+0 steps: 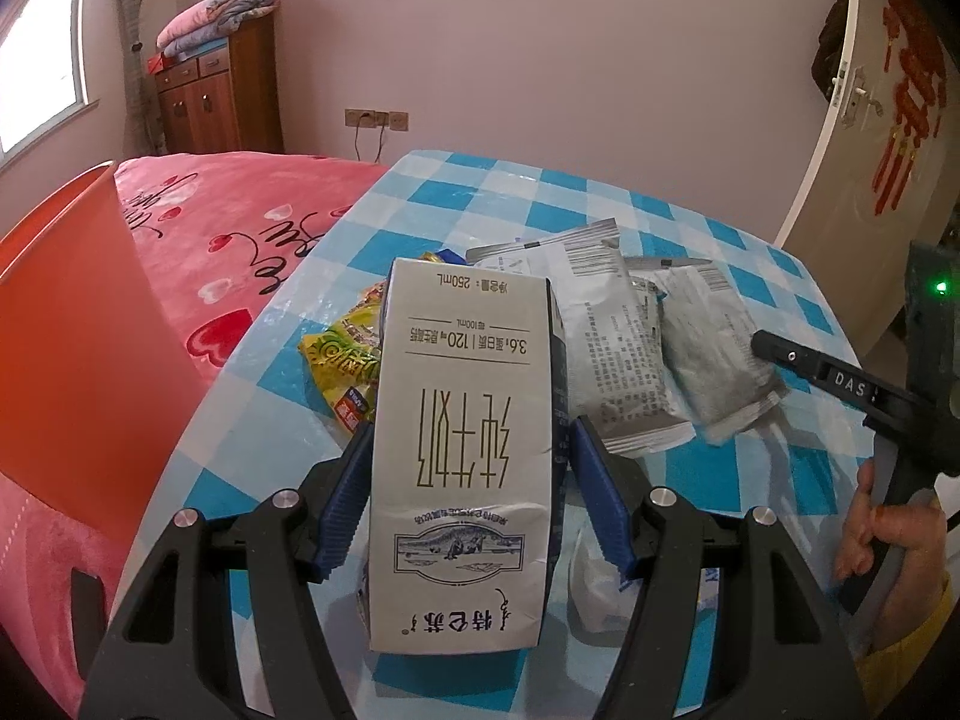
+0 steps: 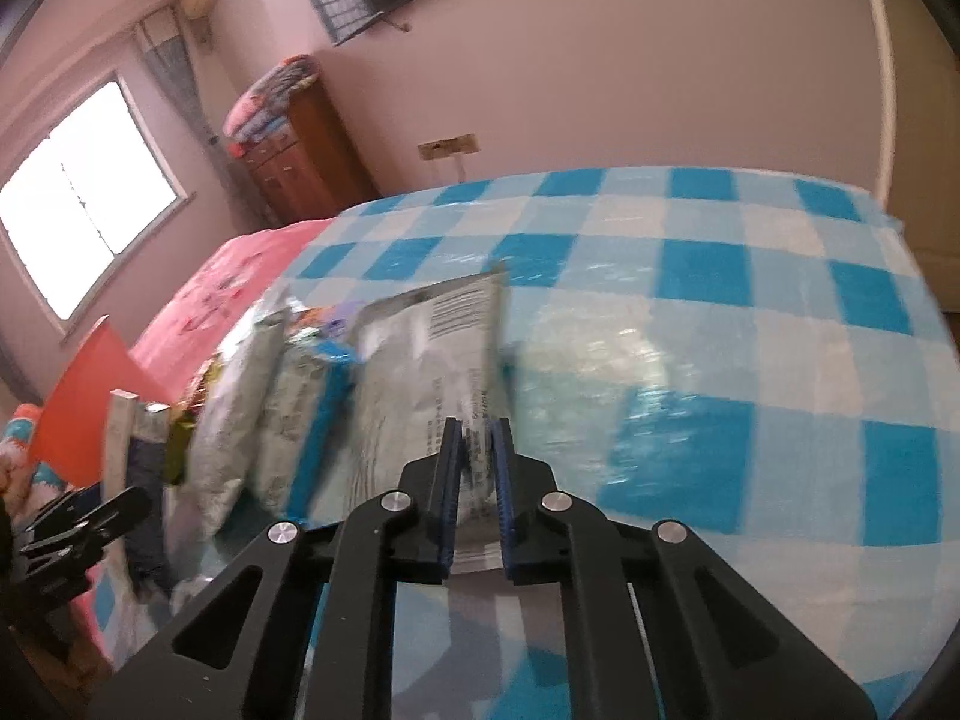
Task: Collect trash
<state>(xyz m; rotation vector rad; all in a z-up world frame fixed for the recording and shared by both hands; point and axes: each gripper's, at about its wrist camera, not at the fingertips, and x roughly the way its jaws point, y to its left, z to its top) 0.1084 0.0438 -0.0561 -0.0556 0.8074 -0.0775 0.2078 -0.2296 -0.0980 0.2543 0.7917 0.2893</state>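
Left gripper (image 1: 468, 462) fingers clamp the milk carton (image 1: 465, 420), right gripper (image 2: 477, 450) fingers pinch a silver wrapper (image 2: 420, 372) at twelve o'clock on the worktop (image 2: 780, 312).

Paper, foil and plastic on a glossy checked cover

You hold a matt, smooth printed paperboard milk carton (image 1: 465, 456) between ribbed blue pads (image 1: 345, 498) on matt black plastic arms with bright metal pins. Right of the carton lie crinkled, silvery foil-like snack packets (image 1: 606, 354); left of it, a shiny yellow wrapper (image 1: 342, 360). The tablecloth (image 2: 750, 312) shows a glossy plastic sheen. Left of the carton, the orange bin (image 1: 78, 330) looks like smooth plastic.
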